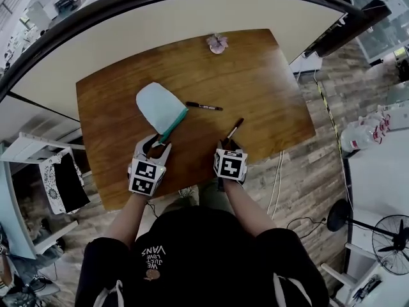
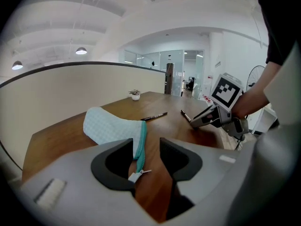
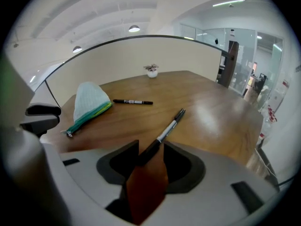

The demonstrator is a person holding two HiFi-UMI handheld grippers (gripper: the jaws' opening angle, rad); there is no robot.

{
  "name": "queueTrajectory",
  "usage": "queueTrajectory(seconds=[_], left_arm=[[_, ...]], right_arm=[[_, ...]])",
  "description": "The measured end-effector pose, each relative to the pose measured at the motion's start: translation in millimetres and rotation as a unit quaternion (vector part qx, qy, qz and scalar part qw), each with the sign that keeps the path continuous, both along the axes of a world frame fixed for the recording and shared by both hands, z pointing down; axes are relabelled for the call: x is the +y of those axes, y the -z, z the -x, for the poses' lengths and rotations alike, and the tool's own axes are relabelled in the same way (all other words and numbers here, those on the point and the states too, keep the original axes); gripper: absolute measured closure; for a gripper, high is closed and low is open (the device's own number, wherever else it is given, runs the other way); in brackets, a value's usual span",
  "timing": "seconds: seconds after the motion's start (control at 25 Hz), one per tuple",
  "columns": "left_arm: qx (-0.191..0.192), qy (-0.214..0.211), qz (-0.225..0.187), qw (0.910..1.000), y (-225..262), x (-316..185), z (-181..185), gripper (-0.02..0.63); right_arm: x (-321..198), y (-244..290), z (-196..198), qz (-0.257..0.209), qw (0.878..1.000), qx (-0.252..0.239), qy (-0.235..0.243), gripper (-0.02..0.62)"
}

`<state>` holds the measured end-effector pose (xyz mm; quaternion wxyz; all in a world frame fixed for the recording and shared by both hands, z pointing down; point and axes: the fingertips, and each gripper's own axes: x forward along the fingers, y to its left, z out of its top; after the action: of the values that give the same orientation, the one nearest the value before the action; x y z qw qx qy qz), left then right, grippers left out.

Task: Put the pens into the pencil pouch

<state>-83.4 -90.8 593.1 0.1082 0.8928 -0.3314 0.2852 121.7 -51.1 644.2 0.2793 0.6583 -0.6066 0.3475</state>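
Currently, pencil pouch: soft pale mint fabric with a fine checked weave, rounded at the far end, lying flat on the table.
Zipper: teal, running along the pouch's right edge; I see its small metal pull pointing toward me.
Left gripper: jaws spread, with the zipper's end and pull lying in the gap, nothing clamped.
Right gripper: jaws apart, with the black end of the near pen lying between them on the wood.
Near pen: slim, black with a silver middle, angled away to the right.
Far pen: black with a white band, lying just right of the pouch.
Table: glossy brown wood, rounded corners.
Surroundings: small potted plant at the far edge, curved cream partition behind.
Writing: "VANS" on my black shirt; the print on the far pen is too small to read.
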Motion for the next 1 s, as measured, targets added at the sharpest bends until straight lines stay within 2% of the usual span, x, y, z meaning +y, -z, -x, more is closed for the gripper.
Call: queueTrajectory(seconds=[0.28,0.48,0.76,0.88,1.0], left_arm=[[-0.041,-0.028,0.017,0.9986,-26.6,-8.3,-11.5,0.443],[-0.077,-0.043,0.025,0.9958,-44.4,-17.2,-15.1,0.443],[-0.120,-0.049,0.049,0.9903,-64.5,-28.1,-20.1,0.446],[-0.128,-0.041,0.048,0.9897,-66.5,-32.6,-17.9,0.488],[-0.119,-0.033,0.054,0.9909,-66.1,-34.7,-17.1,0.517]], right_arm=[[1.1,-3.2,-5.0,0.013,1.000,0.006,-0.003,0.452],[3.5,-3.1,-11.1,-0.002,1.000,0.004,-0.002,0.532],[12.5,-4.2,-15.8,-0.001,1.000,-0.004,0.017,0.537],[16.8,-1.8,-15.3,-0.001,1.000,-0.008,0.019,0.537],[20.5,5.5,-13.7,-0.008,1.000,-0.015,0.024,0.537]])
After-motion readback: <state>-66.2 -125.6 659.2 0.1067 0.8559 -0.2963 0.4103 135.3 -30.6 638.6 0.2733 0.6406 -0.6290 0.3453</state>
